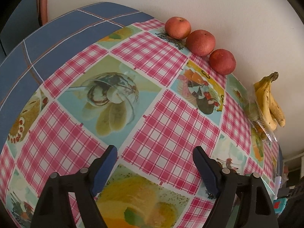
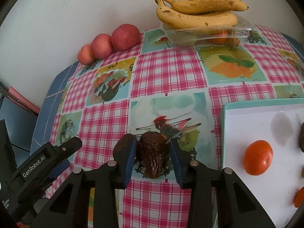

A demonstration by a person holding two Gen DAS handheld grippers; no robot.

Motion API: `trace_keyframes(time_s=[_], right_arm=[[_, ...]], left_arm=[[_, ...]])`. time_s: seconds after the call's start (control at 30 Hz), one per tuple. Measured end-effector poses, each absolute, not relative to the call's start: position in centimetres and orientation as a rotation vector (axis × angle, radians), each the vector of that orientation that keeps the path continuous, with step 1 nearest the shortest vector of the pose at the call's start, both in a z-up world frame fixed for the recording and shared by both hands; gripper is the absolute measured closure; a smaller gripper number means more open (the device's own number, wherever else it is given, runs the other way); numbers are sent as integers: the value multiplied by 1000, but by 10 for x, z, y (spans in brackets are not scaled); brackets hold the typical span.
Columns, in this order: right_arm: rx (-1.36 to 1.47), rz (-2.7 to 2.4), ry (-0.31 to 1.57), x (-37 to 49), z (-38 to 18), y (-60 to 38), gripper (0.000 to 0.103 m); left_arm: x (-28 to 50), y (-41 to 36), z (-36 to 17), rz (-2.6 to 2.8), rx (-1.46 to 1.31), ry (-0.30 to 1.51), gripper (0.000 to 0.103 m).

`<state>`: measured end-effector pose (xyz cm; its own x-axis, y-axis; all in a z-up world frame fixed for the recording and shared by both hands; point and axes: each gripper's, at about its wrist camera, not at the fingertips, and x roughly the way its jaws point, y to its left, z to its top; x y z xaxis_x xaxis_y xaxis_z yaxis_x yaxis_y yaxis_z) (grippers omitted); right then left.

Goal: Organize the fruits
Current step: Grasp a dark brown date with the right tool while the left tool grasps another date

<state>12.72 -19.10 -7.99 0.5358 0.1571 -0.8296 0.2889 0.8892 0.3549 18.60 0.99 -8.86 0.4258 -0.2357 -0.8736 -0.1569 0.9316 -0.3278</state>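
The right gripper (image 2: 153,158) is closed on a dark brown, wrinkled fruit (image 2: 153,156), possibly a date, though the view does not settle its kind; both blue pads touch its sides, and the fruit lies on the checked tablecloth (image 2: 106,121) just left of the white tray (image 2: 252,117). A second dark fruit (image 2: 124,148) lies directly behind the left pad of this gripper. The tray holds an orange-red tomato-like fruit (image 2: 258,157), with other pieces cut off at the right edge of the view. The left gripper (image 1: 154,157) stands open above bare tablecloth, nothing between its jaws; in the right wrist view its body appears at the lower left. Three red apples (image 1: 200,42) sit in a row against the wall (image 1: 228,9), each touching the next. To their right, a bunch of yellow bananas (image 2: 197,11) with brown spots rests on top of a clear plastic container (image 2: 207,34), which holds orange and green fruit.
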Motion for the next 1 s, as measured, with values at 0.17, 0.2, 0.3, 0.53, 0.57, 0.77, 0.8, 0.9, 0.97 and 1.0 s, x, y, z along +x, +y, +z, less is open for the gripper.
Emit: trace_keyframes(time_s=[0.17,0.2,0.3,0.53,0.57,0.77,0.8,0.9,0.97,1.0], right_arm=[[496,-71,1014,129,-82,-189,75],[497,-68,1013,130,-83,-188,75],[498,-65,1013,129,-83,-189,75],[502,-95,996,122,-74,-202,76],[507,-100,986,121,-70,-205,76],[520,-138,943,110,-51,-224,76],[525,-143,936,108,-49,-228,76],[540,-159,920,103,-44,-238,76],[548,-166,909,99,-40,-243,76],[550,-170,903,97,-39,-246,76]], left_arm=[[186,10,-88,-59,-395,1138,19],[186,9,-88,-61,-396,1139,19],[186,8,-88,-68,-399,1144,19],[184,1,-84,-112,-398,1145,20],[184,-1,-83,-123,-398,1143,20],[181,-19,-77,-213,-396,1140,27],[181,-23,-77,-232,-392,1143,31],[179,-33,-80,-274,-382,1154,35],[178,-39,-82,-299,-382,1167,46],[177,-42,-84,-310,-382,1174,50]])
